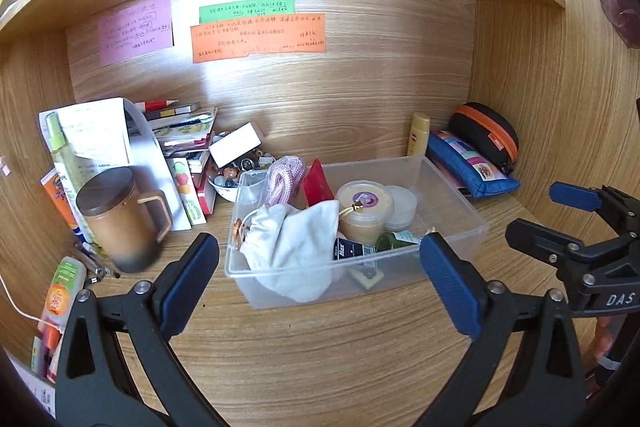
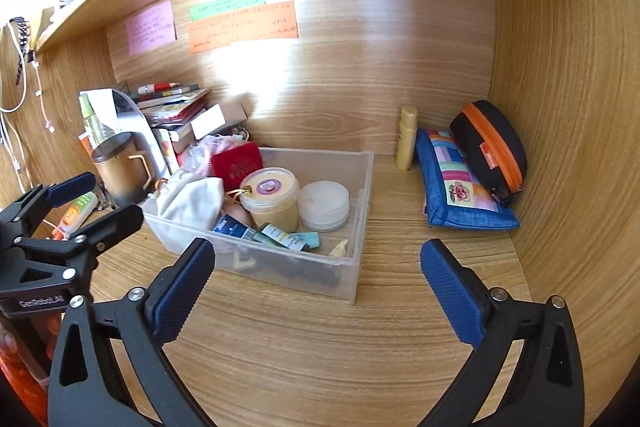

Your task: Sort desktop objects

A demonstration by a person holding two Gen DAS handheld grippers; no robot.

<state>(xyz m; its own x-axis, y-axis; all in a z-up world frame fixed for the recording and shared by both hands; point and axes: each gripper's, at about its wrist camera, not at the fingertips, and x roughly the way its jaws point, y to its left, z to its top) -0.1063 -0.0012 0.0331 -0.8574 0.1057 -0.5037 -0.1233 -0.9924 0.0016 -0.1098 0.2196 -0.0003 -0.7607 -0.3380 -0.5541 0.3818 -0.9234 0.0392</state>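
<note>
1. The left gripper (image 1: 320, 269) hangs above the desk (image 1: 320, 355), jaws spread wide with nothing between the pads. It faces the near wall of the bin (image 1: 460, 223).
2. The right gripper (image 2: 316, 277) has its jaws spread wide as well, empty, over bare wood just in front of the bin's right near corner.
3. The bin is clear plastic and stands on the desk near the middle of the alcove. It holds a white pouch (image 1: 296, 247), a tan jar (image 1: 366, 207), a round white tub (image 1: 402, 207), a red item (image 1: 318, 183), a pink cord (image 1: 282, 179) and small packets. The packets' labels are too blurred to read.
4. Left of the bin stand a brown mug (image 1: 120, 219) with a lid, a spray bottle (image 1: 66, 171), a book stack (image 1: 180, 131) and a bowl (image 1: 236, 179) of beads.
5. Right of the bin, against the back and side walls, stand a yellow bottle (image 2: 406, 139), a blue pouch (image 2: 460, 187) and a black case (image 2: 490, 151) with an orange zip. The case leans on the pouch.
6. Three coloured notes (image 1: 256, 35) are stuck on the back panel.
</note>
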